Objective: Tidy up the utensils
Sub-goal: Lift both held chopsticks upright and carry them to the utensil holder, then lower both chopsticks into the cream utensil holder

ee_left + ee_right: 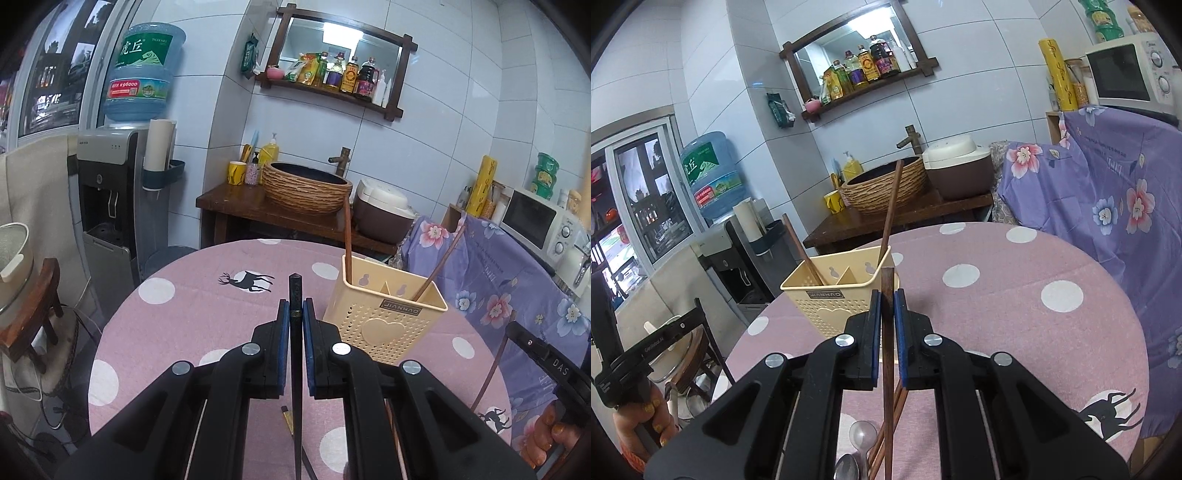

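Note:
A cream utensil holder (384, 314) stands on the pink dotted table (192, 306) with two brown chopsticks (348, 229) upright in it. My left gripper (295, 306) is shut on a black chopstick (295, 291), held just left of the holder. My right gripper (886, 299) is shut on a brown chopstick (887, 288), close in front of the holder (834, 295). More brown chopsticks (886, 428) and two spoons (862, 437) lie on the table below it. Another dark chopstick (288, 421) lies under the left gripper. The right gripper (517, 330) shows at the left view's right edge.
A chair draped in purple floral cloth (1108, 177) stands behind the table on the right. A wooden stand with a woven basin (306, 188) and a rice cooker (382, 210) is beyond the table. A water dispenser (110, 192) stands at the left.

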Demonstrator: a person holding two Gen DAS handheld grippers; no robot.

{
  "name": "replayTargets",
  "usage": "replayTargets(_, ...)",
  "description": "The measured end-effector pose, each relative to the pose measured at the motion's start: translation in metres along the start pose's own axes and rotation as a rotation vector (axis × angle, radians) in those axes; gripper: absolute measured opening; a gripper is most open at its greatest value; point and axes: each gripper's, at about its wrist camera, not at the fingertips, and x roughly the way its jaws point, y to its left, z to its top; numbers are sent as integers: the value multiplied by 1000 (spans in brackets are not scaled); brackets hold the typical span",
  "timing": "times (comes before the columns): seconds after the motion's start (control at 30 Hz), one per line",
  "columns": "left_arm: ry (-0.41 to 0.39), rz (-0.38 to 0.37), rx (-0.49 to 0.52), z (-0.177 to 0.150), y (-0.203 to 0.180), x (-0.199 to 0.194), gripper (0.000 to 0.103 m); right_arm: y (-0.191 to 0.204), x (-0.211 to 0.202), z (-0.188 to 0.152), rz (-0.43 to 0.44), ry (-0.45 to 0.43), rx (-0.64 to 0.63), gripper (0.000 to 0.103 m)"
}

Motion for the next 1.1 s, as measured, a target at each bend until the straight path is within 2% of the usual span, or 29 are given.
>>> replayTargets(0.43,-39,5,-5,10,7,-11,9,11,-12,16,2,-42,-71,8)
replayTargets(1.1,-61,-7,-4,24,8,-16,9,23,-15,29,17,-32,-140,8)
